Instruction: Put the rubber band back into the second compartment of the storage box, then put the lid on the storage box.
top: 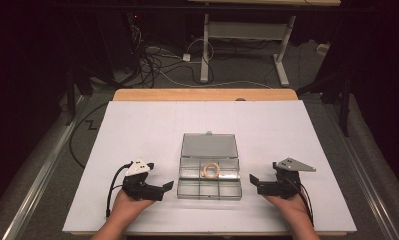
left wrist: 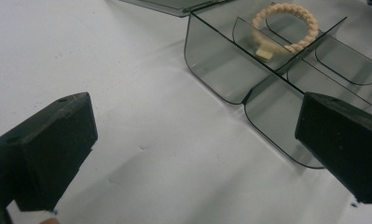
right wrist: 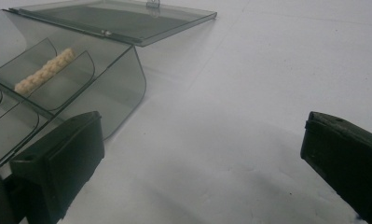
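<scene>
Both hand-held grippers: my left (top: 168,185) and right (top: 254,178) gape empty.
Done: braided beige bracelet (top: 210,170) inside clear smoky plastic compartment box (top: 187,190).
Left: lid (top: 209,145) unclosed.

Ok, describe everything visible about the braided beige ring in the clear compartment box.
The braided beige ring looks like twisted cord formed into a loop, with a small pale tag at one spot. It lies in the middle compartment of the far row of the smoky clear plastic box, whose lid is folded open flat behind. No gripper touches it.
</scene>
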The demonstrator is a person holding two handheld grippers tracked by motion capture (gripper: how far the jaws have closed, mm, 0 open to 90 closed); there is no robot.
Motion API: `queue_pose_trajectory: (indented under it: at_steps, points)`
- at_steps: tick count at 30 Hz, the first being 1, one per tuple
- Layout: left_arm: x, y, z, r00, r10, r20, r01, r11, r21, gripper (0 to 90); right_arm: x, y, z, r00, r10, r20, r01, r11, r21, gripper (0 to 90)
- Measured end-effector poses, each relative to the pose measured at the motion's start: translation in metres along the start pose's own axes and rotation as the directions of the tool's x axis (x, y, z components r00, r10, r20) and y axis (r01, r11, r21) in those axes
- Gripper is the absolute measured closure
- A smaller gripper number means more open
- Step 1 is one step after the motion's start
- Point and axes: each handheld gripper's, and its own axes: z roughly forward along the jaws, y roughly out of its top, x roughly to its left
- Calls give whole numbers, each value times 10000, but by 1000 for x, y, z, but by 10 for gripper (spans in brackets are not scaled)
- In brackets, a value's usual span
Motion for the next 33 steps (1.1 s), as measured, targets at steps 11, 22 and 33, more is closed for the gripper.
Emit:
queue_pose_trajectory:
  at_steps: [11,22,33]
  points:
    - [12,16,14,9995,-329,-42,327,9987,-381,0,-4,4,6,10000,-61,63,61,10000,-13,0]
    - [24,35,31,9989,-458,119,461,9988,-186,0,-5,24,13,10000,-46,-23,46,9997,-243,1]
    - [35,51,39,9976,-686,-105,683,9974,-248,0,-4,47,36,9992,188,-350,-198,9994,-275,1]
